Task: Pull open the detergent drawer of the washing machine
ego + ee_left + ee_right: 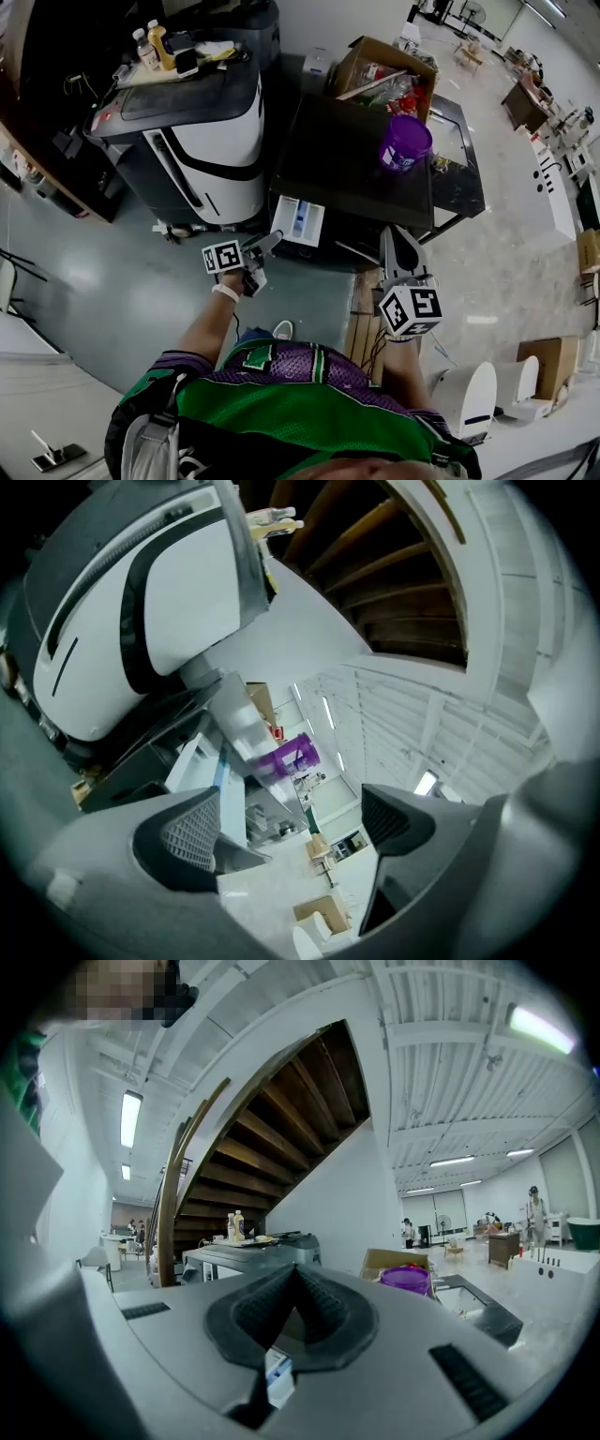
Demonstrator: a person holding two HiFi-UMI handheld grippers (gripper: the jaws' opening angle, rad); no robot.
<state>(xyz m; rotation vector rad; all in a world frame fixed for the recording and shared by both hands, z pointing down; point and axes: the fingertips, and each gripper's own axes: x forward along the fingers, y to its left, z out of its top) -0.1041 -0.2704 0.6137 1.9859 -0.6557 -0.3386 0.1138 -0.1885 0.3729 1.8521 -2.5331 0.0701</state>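
Note:
A dark-topped washing machine stands in front of me. Its white detergent drawer sticks out of the front at the upper left, with a blue insert showing. My left gripper hangs just below and left of the drawer, apart from it. In the left gripper view the drawer lies left of the left gripper, whose jaws stand open and hold nothing. My right gripper is at the machine's front right; in the right gripper view the right gripper has its pads pressed together, empty.
A purple container sits on the machine's top, with an open cardboard box behind it. A white and grey appliance carrying bottles stands to the left. A wooden pallet lies under my right arm.

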